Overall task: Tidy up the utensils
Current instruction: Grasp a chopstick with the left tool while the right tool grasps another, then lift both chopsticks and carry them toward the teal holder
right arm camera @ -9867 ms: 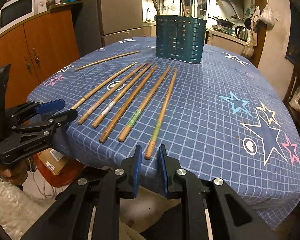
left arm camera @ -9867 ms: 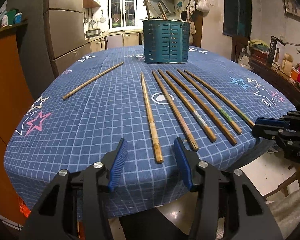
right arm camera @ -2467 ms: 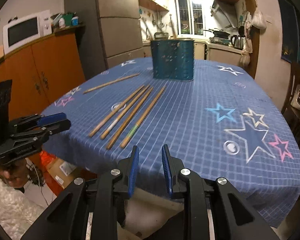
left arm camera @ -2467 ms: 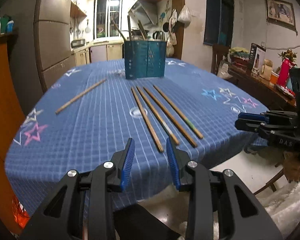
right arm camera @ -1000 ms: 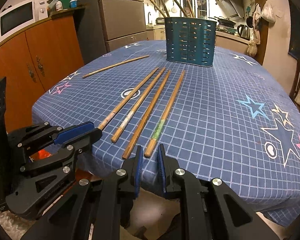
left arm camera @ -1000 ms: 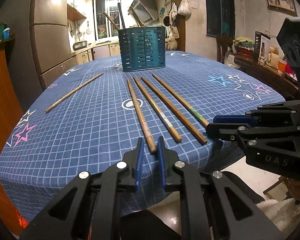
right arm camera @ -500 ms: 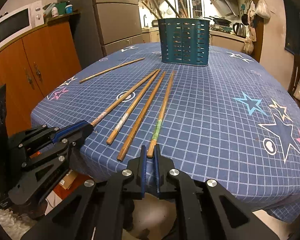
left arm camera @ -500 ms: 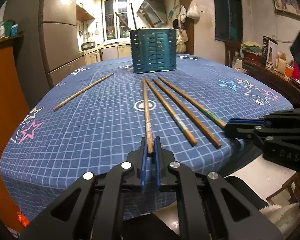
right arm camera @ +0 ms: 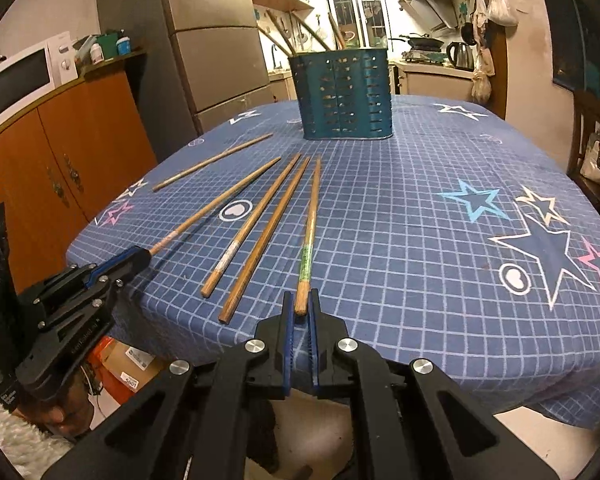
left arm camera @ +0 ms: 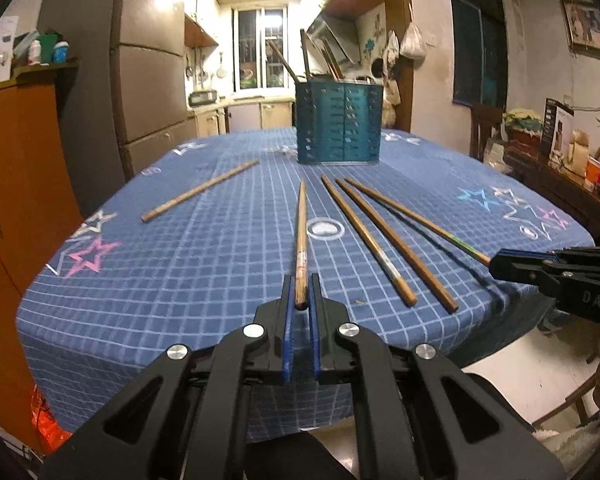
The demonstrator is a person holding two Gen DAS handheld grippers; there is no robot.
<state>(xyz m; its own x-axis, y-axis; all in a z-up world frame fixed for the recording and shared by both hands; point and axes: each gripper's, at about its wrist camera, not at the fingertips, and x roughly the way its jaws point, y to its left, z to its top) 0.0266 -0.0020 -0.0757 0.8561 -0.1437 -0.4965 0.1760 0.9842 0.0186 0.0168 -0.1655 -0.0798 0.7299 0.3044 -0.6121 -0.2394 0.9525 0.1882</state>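
Several long wooden chopsticks lie on the blue checked tablecloth (left arm camera: pixel 180 264). My left gripper (left arm camera: pixel 300 300) is shut on the near end of one chopstick (left arm camera: pixel 301 232), lifted slightly. My right gripper (right arm camera: pixel 300 308) is shut on the near end of the chopstick with a green band (right arm camera: pixel 308 248). Two more chopsticks (right arm camera: pixel 256 236) lie between them, and one lone chopstick (left arm camera: pixel 198 190) lies at the far left. A teal perforated utensil holder (left arm camera: pixel 338 122) stands at the table's far side with several chopsticks in it; it also shows in the right wrist view (right arm camera: pixel 342 96).
An orange cabinet (right arm camera: pixel 72 152) with a microwave (right arm camera: pixel 18 76) and a grey fridge (right arm camera: pixel 216 40) stand left of the table. A dark sideboard with clutter (left arm camera: pixel 560 160) stands to the right. The table edge is just in front of both grippers.
Both grippers have closed on the near ends of chopsticks, left on the leftmost of the group, right on the green-banded one. Earlier several more chopsticks lay on the cloth.
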